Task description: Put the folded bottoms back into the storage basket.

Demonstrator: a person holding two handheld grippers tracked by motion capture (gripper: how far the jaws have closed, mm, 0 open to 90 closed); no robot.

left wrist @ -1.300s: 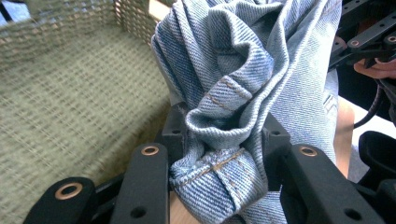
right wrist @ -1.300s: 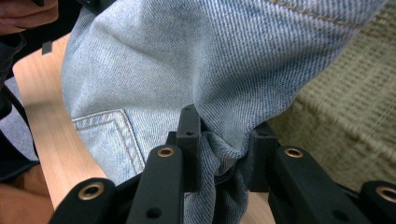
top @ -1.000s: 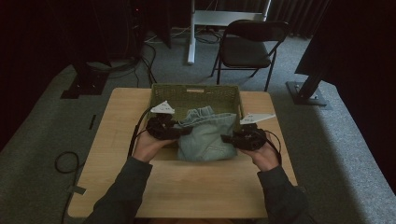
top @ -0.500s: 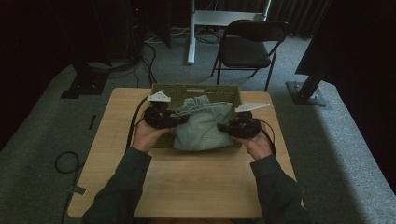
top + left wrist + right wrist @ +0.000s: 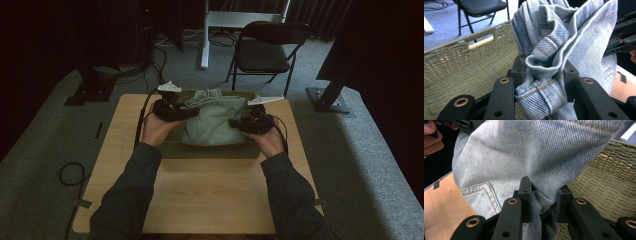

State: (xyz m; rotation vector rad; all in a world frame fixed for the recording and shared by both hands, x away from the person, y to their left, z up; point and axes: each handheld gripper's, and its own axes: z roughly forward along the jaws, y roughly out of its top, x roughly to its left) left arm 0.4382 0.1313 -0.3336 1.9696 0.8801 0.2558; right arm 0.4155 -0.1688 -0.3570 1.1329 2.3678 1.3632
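Looking from high view: folded jeans point(image 5: 214, 122) hang over a green woven basket point(image 5: 210, 150) on the table point(image 5: 200, 195), left gripper point(image 5: 186, 113) at nine o'clock, right gripper point(image 5: 235, 123) at three.
Left gripper view: jaws clamped on bunched denim hem point(image 5: 541, 82).
Right gripper view: jaws pinching a denim fold point(image 5: 543, 201).

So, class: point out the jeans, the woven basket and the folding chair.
jeans point(image 5: 212, 122): high view, middle of the bundle.
woven basket point(image 5: 461, 65): left gripper view, inner wall below the handle slot.
folding chair point(image 5: 262, 55): high view, seat.
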